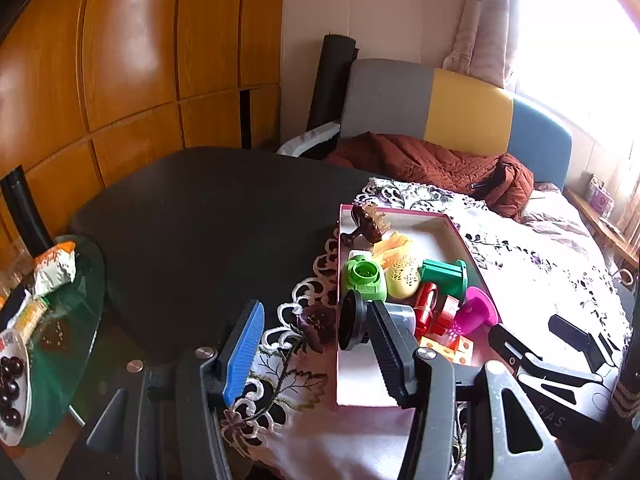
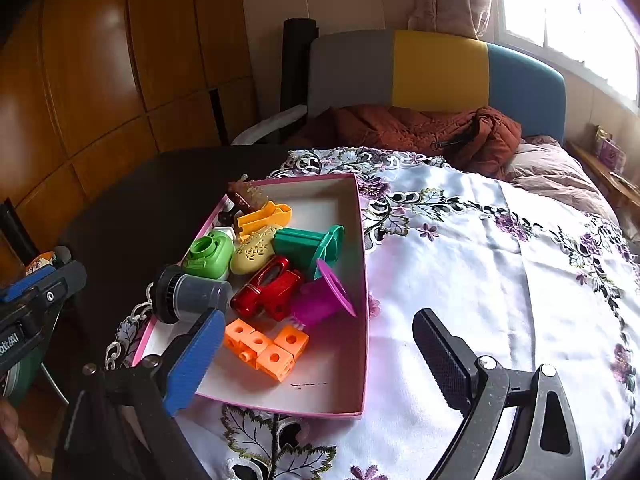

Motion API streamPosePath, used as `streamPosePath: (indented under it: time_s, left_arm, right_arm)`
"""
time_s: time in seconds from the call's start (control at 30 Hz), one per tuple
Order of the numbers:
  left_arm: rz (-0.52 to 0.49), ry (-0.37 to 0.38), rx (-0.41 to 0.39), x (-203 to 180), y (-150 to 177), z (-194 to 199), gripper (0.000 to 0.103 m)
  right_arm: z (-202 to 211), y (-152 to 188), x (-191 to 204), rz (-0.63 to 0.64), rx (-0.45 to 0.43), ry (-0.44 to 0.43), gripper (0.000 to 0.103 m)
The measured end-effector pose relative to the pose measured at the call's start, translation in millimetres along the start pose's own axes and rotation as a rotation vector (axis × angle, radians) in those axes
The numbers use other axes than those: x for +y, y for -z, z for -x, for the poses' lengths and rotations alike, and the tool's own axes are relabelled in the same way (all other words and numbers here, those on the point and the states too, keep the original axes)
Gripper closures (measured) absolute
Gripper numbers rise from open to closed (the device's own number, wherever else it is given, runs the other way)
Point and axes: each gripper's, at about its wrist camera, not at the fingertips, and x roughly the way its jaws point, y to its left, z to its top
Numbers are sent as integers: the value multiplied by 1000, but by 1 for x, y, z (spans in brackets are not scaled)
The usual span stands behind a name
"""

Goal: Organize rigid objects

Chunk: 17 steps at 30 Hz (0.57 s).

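Two tongs empty | left tongs (image 1: 316,356) part-open beside grey cylinder (image 2: 192,294), its long axis crosswise in pink box (image 2: 362,300) on worktop | right tongs (image 2: 320,354) wide, farther off.

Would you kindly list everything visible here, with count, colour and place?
box: one, pink rim, white inside, on the tablecloth
cubes: joined cluster, orange, box front
red toy: one, box middle
magenta cup: one, on its side, beside the red toy
teal spool: one, box middle
green toy: one, box left side
grey cylinder: one, dark cap, box left edge
yellow pieces: two, behind the green toy
brown clip: one, box back corner
tablecloth: one, white, floral
table: one, black
bed: one; grey, yellow, blue headboard
left gripper: open, empty
right gripper: open, empty
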Motion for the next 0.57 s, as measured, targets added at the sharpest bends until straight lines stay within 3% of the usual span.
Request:
streamPosePath:
  time_s: [0.13, 0.23, 0.43, 0.57]
  left_arm:
    - [16, 7, 16, 2, 0, -3, 49]
    - [9, 4, 21, 1, 1, -5, 55]
    - [-32, -26, -55, -2, 0, 1, 61]
    - [-19, -17, -20, 1, -2, -5, 61]
  right_arm:
    - [0, 0, 2, 6, -3, 1, 8]
    - [0, 0, 4, 14, 0, 1, 8]
    - [-3, 1, 5, 23, 10, -1, 8]
    - [-3, 0, 4, 22, 3, 7, 8]
